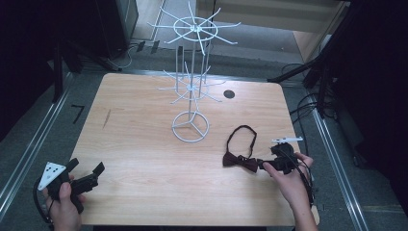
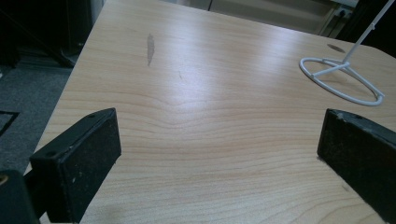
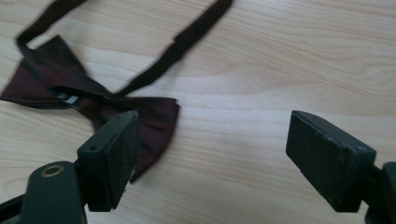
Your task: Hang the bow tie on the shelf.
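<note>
A dark maroon bow tie [image 1: 239,161] lies flat on the wooden table [image 1: 144,159] at the right, its thin black strap [image 1: 242,134] looped toward the far side. My right gripper [image 1: 265,165] is open and low at the tie's right end. In the right gripper view the bow tie [image 3: 154,116] reaches under one jaw and a little into the gap of the right gripper [image 3: 215,135], which holds nothing. My left gripper [image 1: 86,167] is open over the near left corner, and the left gripper [image 2: 219,135] has only bare wood between its jaws.
A tall white wire display stand [image 1: 191,91] with two tiers of hook arms rises from a ring base [image 1: 190,126] at the table's middle back; the ring base [image 2: 341,81] is far ahead of the left jaws. A dark cable hole [image 1: 229,94] sits behind it. Cables and dark stands surround the table.
</note>
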Demonstrator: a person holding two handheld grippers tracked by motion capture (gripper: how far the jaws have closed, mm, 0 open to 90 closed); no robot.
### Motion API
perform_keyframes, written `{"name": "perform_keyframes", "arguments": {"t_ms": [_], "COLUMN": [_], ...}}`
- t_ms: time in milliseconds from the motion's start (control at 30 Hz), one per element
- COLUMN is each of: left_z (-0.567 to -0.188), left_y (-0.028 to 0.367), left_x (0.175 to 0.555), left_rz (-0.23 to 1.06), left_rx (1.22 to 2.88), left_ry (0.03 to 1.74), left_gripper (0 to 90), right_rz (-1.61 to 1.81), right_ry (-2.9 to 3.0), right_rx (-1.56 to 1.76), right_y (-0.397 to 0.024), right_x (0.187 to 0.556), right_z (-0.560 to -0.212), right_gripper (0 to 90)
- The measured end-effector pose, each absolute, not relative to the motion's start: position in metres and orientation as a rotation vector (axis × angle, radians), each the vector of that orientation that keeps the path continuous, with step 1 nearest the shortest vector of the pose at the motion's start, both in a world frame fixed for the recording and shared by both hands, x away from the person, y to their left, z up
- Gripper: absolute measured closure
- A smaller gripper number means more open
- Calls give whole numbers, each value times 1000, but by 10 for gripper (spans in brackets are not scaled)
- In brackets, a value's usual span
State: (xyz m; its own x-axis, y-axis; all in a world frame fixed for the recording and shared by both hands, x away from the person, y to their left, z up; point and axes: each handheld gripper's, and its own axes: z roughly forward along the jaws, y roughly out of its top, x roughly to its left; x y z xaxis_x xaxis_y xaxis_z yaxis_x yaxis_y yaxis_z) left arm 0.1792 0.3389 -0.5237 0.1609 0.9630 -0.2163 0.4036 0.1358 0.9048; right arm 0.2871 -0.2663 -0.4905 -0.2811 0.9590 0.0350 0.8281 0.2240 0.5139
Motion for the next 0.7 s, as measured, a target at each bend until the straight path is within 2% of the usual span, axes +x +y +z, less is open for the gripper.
{"name": "perform_keyframes", "arguments": {"t_ms": [167,600,700], "left_z": [-524,-524,-524], "left_y": [339,340,340], "left_x": [179,180,180], "left_rz": [704,691,691], "left_rx": [1441,1443,1443], "left_ry": [1410,1413,1414], "left_gripper": [2,2,2], "right_rz": [640,650,645], "right_ry": [2264,2345,2354], "right_rx": [1644,1625,1635], "right_y": [-246,-212,-206], "right_x": [294,304,307], "right_z": [-488,-489,-489], "right_gripper": [134,121,72]}}
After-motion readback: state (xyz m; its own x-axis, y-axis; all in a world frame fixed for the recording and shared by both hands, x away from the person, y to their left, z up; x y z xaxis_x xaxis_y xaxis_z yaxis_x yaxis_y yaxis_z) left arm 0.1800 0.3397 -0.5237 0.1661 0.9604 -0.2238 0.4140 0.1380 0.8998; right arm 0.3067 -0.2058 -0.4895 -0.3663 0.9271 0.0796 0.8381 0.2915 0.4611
